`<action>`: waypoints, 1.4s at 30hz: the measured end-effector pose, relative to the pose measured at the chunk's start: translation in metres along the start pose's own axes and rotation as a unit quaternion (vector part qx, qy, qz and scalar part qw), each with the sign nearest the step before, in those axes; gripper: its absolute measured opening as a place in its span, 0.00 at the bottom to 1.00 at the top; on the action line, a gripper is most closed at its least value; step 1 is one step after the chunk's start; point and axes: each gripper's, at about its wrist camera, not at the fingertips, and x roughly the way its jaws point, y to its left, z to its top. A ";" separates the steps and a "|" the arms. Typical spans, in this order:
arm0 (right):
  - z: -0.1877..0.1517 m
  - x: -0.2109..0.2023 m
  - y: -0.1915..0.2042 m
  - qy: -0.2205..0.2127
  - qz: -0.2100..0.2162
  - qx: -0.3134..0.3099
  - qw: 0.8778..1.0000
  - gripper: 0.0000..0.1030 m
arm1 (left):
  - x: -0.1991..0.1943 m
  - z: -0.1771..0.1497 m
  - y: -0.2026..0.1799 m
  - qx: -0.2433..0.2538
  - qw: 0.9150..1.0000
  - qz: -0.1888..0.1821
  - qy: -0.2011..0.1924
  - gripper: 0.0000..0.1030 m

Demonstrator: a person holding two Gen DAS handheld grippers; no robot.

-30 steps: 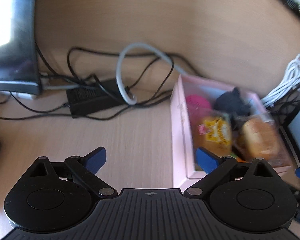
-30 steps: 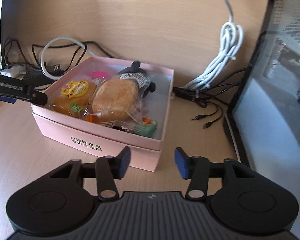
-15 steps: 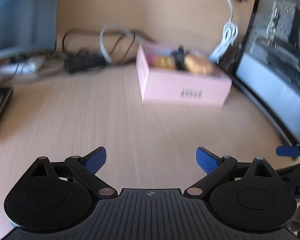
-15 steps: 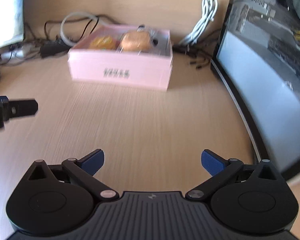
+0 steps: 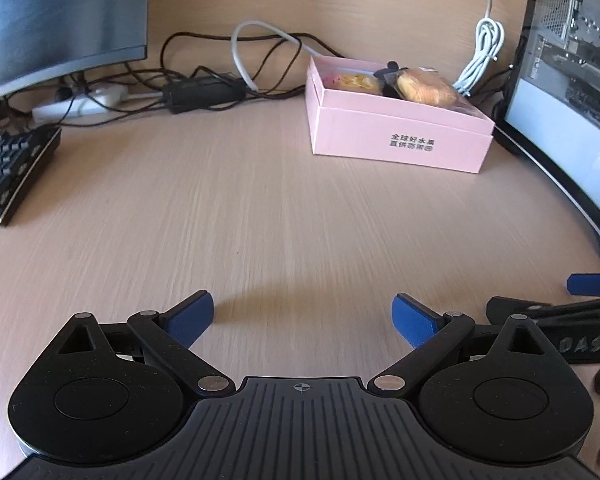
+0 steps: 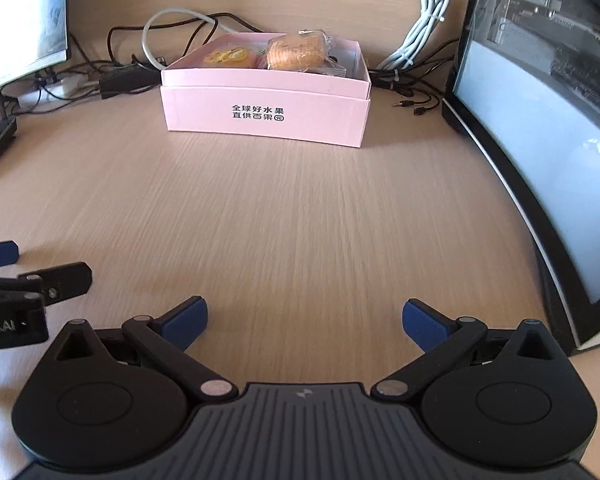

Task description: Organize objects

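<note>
A pink box (image 5: pixel 400 136) (image 6: pixel 264 112) stands at the back of the wooden desk. Inside it lie a wrapped round bun (image 6: pixel 296 52) (image 5: pixel 424 86), a yellow-labelled snack pack (image 6: pixel 230 58) (image 5: pixel 356 80) and a dark item (image 5: pixel 390 76), mostly hidden. My left gripper (image 5: pixel 303 314) hangs open over bare desk, well short of the box, nothing between its blue pads. My right gripper (image 6: pixel 305 318) is also wide open and empty, equally far from the box. Each gripper shows at the edge of the other's view.
A keyboard (image 5: pixel 8 168) lies at the left. A monitor (image 5: pixel 56 20) stands at back left, a large curved screen (image 6: pixel 540 152) along the right. Tangled black cables and a power brick (image 5: pixel 204 90) sit behind; white cable (image 6: pixel 424 24) hangs on the wall.
Both grippers pulled back from close over the box to far down the desk. The right gripper's jaws went from narrow to wide open. The box and its contents stayed put.
</note>
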 end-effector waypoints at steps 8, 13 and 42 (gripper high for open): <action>0.006 0.019 -0.015 -0.046 0.024 0.009 0.999 1.00 | 0.022 0.008 -0.014 0.015 0.999 0.035 -0.030 0.97; 0.007 0.026 -0.020 -0.078 0.026 0.008 0.997 1.00 | 0.032 0.017 -0.016 0.015 0.999 0.037 -0.030 0.98; 0.019 0.039 -0.024 -0.078 0.027 0.010 0.997 1.00 | 0.037 0.020 -0.015 0.015 0.999 0.037 -0.030 0.99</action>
